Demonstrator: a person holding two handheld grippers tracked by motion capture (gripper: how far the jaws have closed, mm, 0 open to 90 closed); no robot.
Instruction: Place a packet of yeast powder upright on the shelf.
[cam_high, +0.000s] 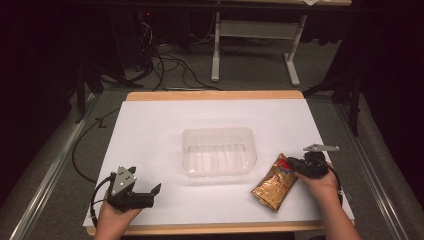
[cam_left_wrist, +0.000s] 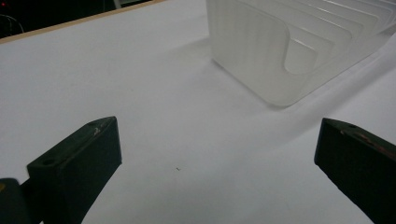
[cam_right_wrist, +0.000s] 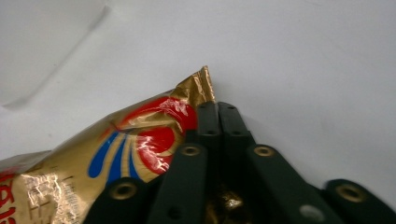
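Right claw (cam_right_wrist: 217, 109) is clamped on the gold snack bag's (cam_right_wrist: 116, 154) top corner near the bench's right edge, ready to lift it toward the clear tub (cam_high: 218, 151), while the left claw (cam_high: 150, 192) waits with jaws apart by the front-left corner.

This looks like a lab or recording room rather than a home. A wooden-edged table covered with a plain white sheet (cam_high: 150, 130) stands on grey carpet, black cables (cam_high: 170, 67) tangle on the floor beyond, and a grey metal desk frame (cam_high: 255, 35) stands against dark surroundings.
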